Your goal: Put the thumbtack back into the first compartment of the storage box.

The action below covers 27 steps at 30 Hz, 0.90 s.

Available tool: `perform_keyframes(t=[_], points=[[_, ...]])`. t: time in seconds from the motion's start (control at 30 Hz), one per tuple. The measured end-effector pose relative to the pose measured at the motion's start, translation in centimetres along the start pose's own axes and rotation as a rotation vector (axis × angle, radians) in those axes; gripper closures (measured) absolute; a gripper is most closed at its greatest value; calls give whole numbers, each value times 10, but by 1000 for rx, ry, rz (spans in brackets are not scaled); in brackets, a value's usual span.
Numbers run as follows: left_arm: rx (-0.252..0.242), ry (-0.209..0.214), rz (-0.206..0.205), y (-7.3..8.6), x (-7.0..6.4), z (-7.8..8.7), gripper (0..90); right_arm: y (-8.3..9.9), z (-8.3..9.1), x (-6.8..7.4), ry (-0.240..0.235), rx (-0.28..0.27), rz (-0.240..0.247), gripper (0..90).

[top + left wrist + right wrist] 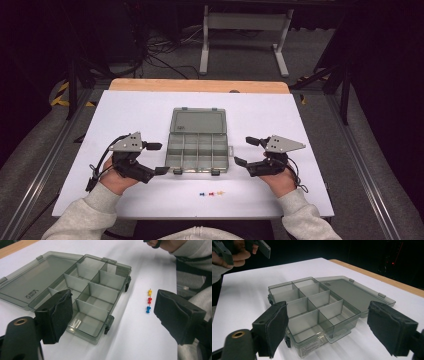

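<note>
- High view: a smoky-grey compartment box (198,146) was seen lying open near the middle of the white counter (280,107), its lid (197,121) folded flat on the far side and its divided tray on the near side.
- The left gripper (156,158) was held just left of the tray's near corner, its fingers spread wide and nothing gripped between them; one lower fingertip lay very close to the box's near left latch, and contact could not be told.
- The right gripper (246,151) was held just right of the tray, its fingers likewise spread wide and empty, a small gap being left to the box's side.
- Three pushpins (211,193), blue, red and yellow, were laid in a short row on the counter in front of the box, apart from it and between the two hands.
- Left gripper view: the two padded fingers (56,315) were seen far apart, with the tray's near corner and the pushpins (149,301) framed between them; the compartments were seen empty.
- Right gripper view: the fingers (273,327) were again seen wide apart, the open box (312,307) lying between and beyond them, with its lid (354,293) flat on the counter on the right side of this view.
</note>
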<state>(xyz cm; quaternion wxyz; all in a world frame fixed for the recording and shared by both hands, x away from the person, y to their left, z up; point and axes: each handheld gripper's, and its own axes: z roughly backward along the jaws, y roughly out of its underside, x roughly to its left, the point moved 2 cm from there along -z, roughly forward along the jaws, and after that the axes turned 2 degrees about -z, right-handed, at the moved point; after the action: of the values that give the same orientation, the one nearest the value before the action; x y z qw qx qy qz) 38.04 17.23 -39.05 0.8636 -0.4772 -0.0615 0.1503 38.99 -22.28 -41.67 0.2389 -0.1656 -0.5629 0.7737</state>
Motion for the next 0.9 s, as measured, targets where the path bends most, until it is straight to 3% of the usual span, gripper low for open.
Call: perform_keyframes(t=[0.27, 0.6, 0.9], points=[[92, 17, -39, -10, 0, 1, 182, 3, 0, -3, 6, 6, -10, 176], [219, 77, -106, -23, -4, -10, 180, 7, 4, -5, 16, 13, -23, 176], [277, 118, -140, -33, -9, -23, 167, 11, 8, -6, 34, 15, -34, 177]])
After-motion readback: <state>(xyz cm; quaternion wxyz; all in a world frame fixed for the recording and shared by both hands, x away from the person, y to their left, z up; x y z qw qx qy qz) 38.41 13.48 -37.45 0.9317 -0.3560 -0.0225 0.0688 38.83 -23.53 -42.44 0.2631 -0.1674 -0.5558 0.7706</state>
